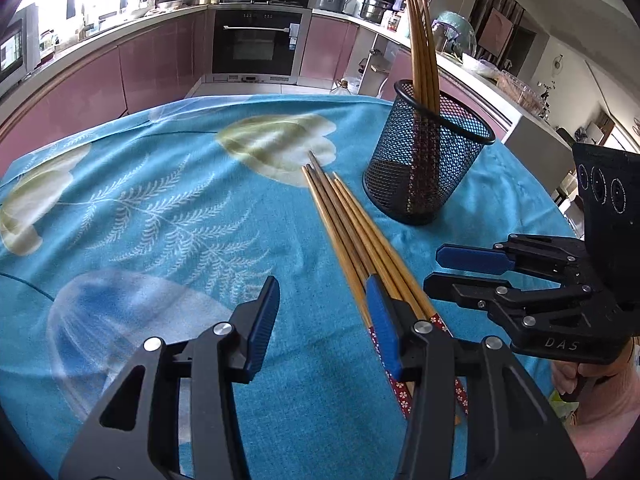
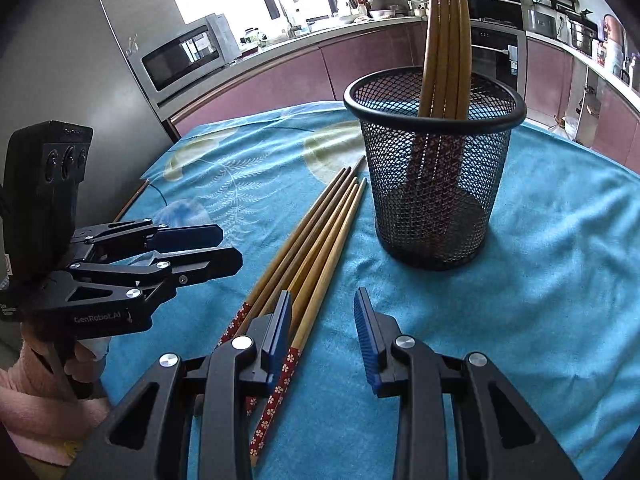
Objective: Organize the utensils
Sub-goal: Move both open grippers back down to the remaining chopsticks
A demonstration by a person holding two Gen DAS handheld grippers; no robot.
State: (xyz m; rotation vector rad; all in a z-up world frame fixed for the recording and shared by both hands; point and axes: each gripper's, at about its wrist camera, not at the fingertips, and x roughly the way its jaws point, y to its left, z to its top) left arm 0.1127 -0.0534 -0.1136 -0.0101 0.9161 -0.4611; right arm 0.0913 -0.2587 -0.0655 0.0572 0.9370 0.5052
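Nearest the lens, at the bottom of the left wrist view, the left claw stands wide open with nothing between its blue pads; its right finger sits over the patterned ends of the loose chopsticks. At the bottom of the right wrist view the right claw also gapes, holding nothing, its left finger just over the same bundle. These chopsticks lie side by side on the blue cloth covering the counter, tips pointing away. Beyond them, toward the upper right, stands the black mesh holder, upright, with more chopsticks leaning inside.
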